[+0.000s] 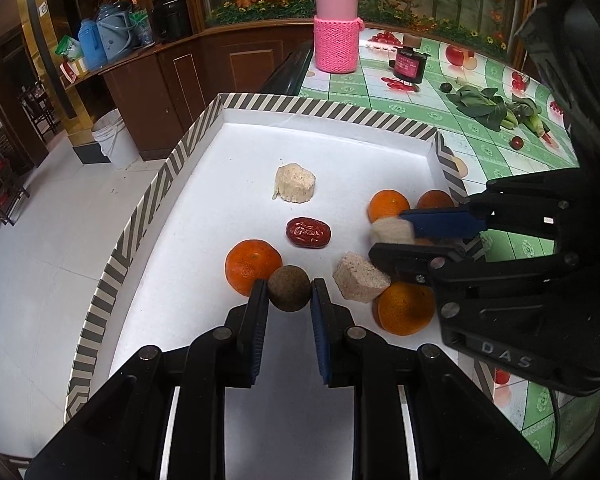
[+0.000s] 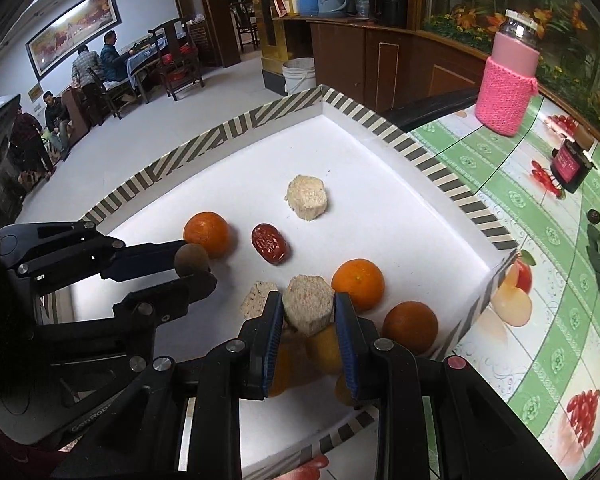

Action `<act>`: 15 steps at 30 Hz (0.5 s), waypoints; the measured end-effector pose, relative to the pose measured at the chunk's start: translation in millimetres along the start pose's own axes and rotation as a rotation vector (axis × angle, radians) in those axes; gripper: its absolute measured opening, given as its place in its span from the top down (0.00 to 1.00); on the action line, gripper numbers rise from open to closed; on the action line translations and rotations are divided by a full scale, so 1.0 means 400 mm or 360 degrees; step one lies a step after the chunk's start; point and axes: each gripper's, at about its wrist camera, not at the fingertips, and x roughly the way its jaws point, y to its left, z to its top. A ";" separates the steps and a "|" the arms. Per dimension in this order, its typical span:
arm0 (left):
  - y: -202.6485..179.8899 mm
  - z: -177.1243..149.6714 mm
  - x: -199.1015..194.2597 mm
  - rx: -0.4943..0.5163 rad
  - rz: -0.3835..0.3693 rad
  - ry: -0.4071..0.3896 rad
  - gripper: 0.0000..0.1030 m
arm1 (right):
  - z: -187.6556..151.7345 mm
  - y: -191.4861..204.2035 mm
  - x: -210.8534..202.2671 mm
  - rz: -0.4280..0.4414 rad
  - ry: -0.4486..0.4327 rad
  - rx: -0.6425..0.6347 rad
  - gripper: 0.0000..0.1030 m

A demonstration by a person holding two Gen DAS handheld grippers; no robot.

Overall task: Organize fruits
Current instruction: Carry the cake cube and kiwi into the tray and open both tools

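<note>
I am in the placing step: my left gripper [image 1: 290, 290] clenches the small round brown fruit [image 1: 289, 289] just beside an orange mandarin [image 1: 252, 266] in the white striped-rim tray [image 1: 148, 216], my right gripper [image 2: 308, 310] grasps a pale hexagonal porous block [image 2: 307, 304], and next I must lower both gently before releasing.

Four oranges sat in the striped box [image 1: 172, 160]: one [image 1: 253, 266] at the left, one [image 1: 405, 308] at the near right, two more [image 1: 388, 204] [image 1: 435, 199] by the right wall. Three pale cakes were counted: one [image 1: 295, 183] alone, one [image 1: 360, 282] lying, one [image 1: 392, 231] held up. There was one red date [image 1: 308, 233], one brown ball [image 1: 289, 288], one pink bottle [image 1: 336, 28] and one small dark jar [image 1: 408, 65].
</note>
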 end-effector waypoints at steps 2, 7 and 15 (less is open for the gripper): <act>-0.003 0.001 0.001 0.0003 0.0008 0.0002 0.82 | -0.004 -0.002 0.000 0.0009 -0.0015 0.0002 0.71; 0.002 0.001 0.001 -0.0026 0.0011 -0.0001 0.82 | -0.022 -0.016 -0.025 0.0032 -0.0037 0.0051 0.70; -0.008 0.001 -0.007 -0.0032 0.0066 -0.0040 0.50 | -0.056 -0.032 -0.092 0.0034 -0.0121 0.0128 0.56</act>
